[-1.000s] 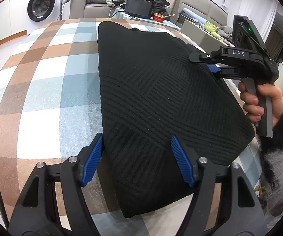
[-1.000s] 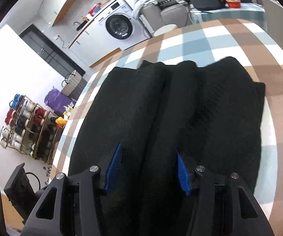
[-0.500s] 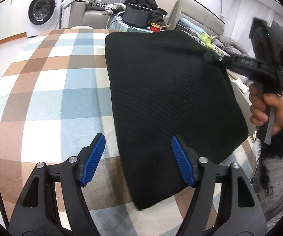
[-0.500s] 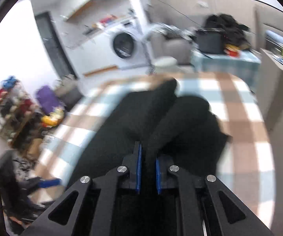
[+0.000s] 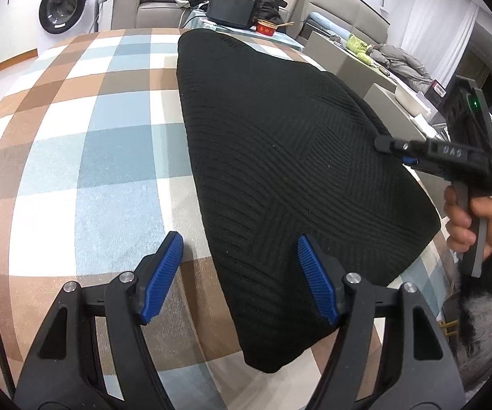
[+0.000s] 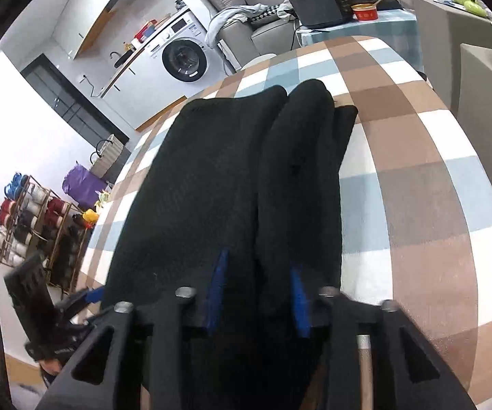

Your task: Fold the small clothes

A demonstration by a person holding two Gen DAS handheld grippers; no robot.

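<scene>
A black knit garment (image 5: 290,157) lies folded lengthwise on the checked tablecloth (image 5: 75,157). My left gripper (image 5: 239,273) is open over the garment's near left edge, touching nothing. My right gripper (image 5: 396,152) shows in the left wrist view at the garment's right edge. In the right wrist view the right gripper (image 6: 257,294) has its jaws partly apart, with a thick fold of the garment (image 6: 211,177) lying between the blue pads (image 6: 216,283).
The table's far edge meets a small side table with a black box (image 5: 234,7) and a red bowl (image 5: 268,27). A washing machine (image 5: 65,3) stands at the back left. A sofa and grey furniture (image 5: 351,65) stand to the right. A shoe rack (image 6: 30,225) stands beside the table.
My right gripper was shut on the garment's edge and lifted it half a second ago. Now its jaws have come apart and the garment lies lower on the table. The left gripper stays open.
</scene>
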